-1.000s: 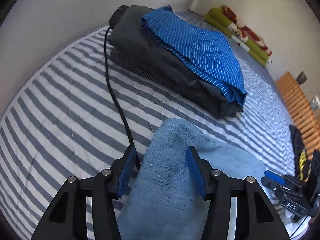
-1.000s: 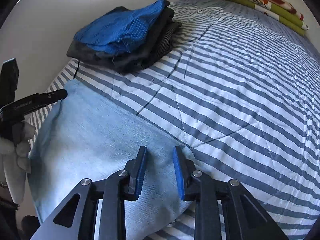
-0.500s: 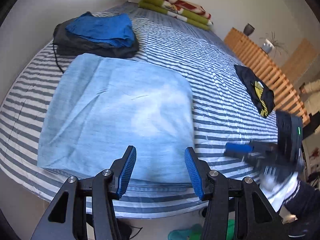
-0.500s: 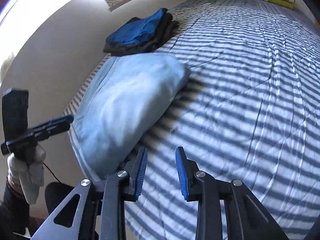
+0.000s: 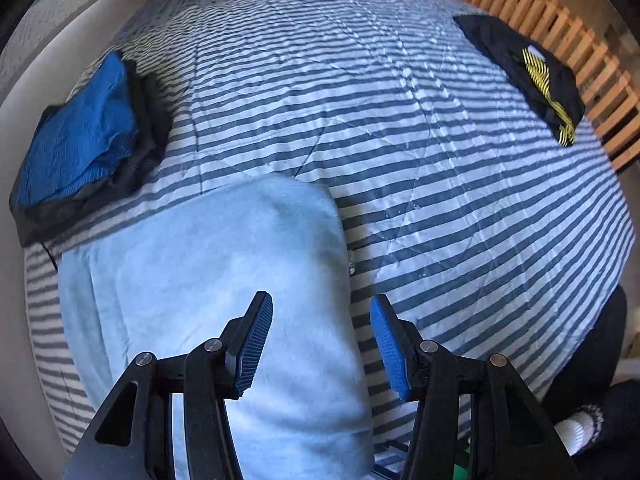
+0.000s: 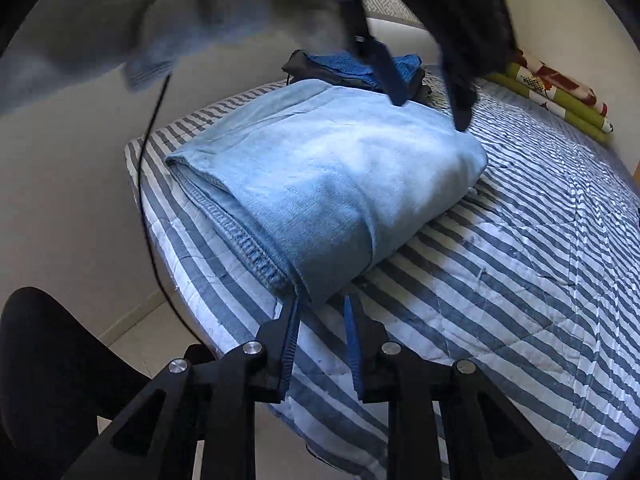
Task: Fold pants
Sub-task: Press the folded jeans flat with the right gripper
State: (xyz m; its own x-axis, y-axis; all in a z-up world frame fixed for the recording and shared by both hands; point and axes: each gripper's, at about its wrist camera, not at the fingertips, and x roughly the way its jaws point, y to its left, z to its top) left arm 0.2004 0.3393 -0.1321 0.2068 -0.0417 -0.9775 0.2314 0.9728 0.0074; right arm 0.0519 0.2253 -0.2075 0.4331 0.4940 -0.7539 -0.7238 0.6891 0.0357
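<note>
Pants (image 6: 320,184), folded light-blue denim, lie on the striped bed (image 6: 520,280) under the released left gripper (image 5: 320,340); the right gripper (image 6: 320,336), just narrowing, stays unclenched at their near corner, gripping nothing.

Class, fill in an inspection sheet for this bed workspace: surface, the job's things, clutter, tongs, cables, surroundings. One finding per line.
Surface: striped quilt covering the bed, lightly creased.
Job's things: light blue pants folded into a thick bundle near the bed's corner, waistband seam facing the right tongs.
Clutter: folded pile of blue and dark clothes beyond the pants; black garment with yellow print at the far edge.
Tongs: left tongs open above the pants, holding nothing; right tongs open, just narrowed, at the bundle's near corner, nothing pinched.
Cables: black cable hanging beside the bed.
Surroundings: wooden slat rail; rolled blankets at the head; pale wall.
</note>
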